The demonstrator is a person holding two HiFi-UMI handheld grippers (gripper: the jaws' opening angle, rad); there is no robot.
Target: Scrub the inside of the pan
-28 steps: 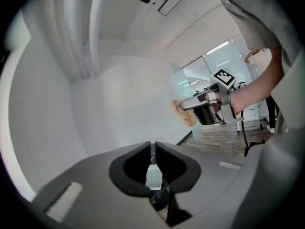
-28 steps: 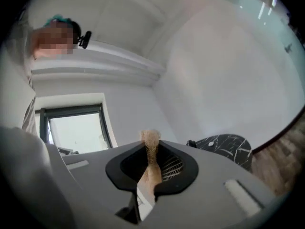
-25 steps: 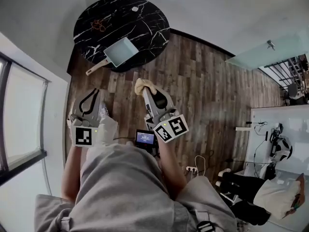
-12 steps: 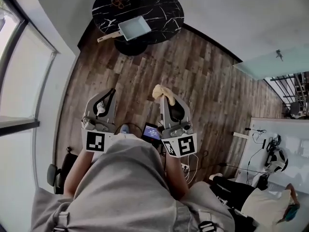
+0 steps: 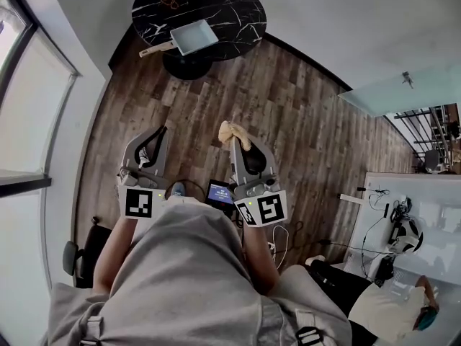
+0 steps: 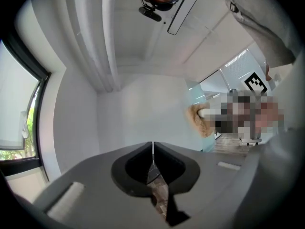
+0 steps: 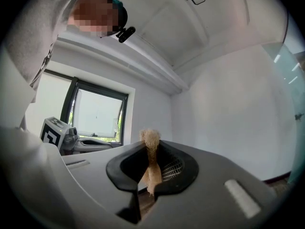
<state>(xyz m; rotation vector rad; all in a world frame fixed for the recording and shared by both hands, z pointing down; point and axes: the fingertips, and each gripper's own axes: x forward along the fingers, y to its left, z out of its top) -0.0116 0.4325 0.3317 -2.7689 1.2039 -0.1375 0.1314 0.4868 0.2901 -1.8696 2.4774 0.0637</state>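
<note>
Pale blue-grey rectangular pan sits on the near edge of the round black marble-look bench, open side up. It is well apart from both tools, with bare wooden plank floor in between.

- Bearing: the pan lies straight ahead of the person, roughly on the centreline between the two tools.
- Long axis: it runs across the head view. The light-coloured handle sticks out to the left, so the handle end is on the left tool's side and the pan body is nearer the right tool's line.
- Left tool: jaws have just been closing and now meet, nothing between them.
- Right tool: clamped on a tan fibrous scrub pad, with a tuft poking out past the tips.
- Pose: both tools are held close to the torso, side by side, pointing level toward the bench.

My read: approach isn't done and scrubbing hasn't started. The left tool likely needs opening again for the handle, while the right brings the pad down into the pan.
</note>
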